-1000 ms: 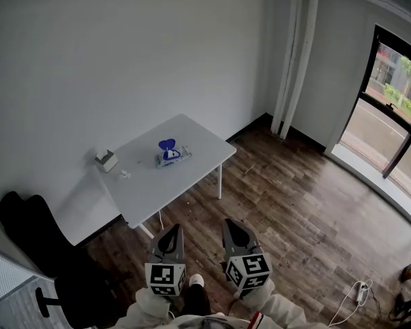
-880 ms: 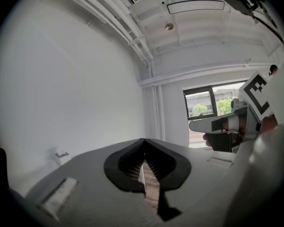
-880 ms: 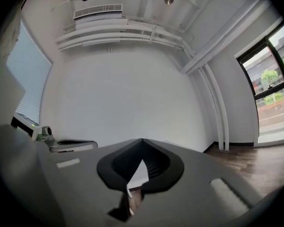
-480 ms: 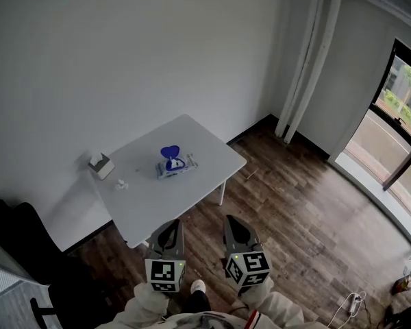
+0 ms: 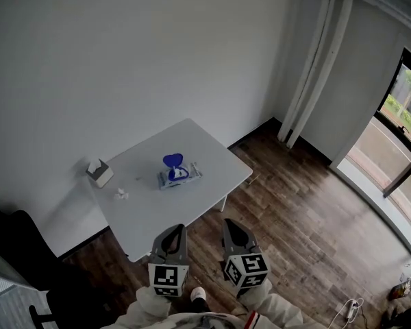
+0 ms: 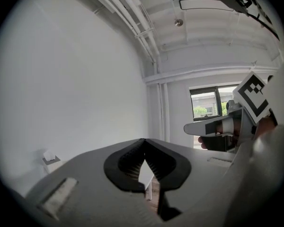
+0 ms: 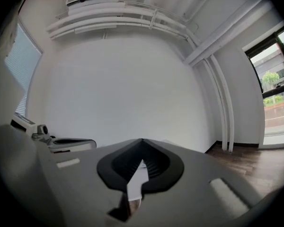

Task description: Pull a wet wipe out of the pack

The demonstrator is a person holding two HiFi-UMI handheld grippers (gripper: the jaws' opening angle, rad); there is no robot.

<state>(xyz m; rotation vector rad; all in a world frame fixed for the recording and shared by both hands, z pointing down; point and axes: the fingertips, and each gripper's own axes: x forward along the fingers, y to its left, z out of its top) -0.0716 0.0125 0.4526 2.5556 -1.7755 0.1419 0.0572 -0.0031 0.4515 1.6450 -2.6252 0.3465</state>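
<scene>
Left gripper (image 5: 171, 230) and right gripper (image 5: 233, 225) are closing on the table (image 5: 212, 153), jaws together, empty. The wipe pack (image 5: 179, 177) is lying ahead, well apart, nearer the left gripper.

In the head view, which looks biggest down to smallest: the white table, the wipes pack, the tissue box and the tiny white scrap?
1. white table
2. wipes pack, blue lid flipped up
3. tissue box, only a little smaller-looking than the pack
4. tiny white scrap
All three sit on the table at similar distances, so nearness hardly changes this.
</scene>
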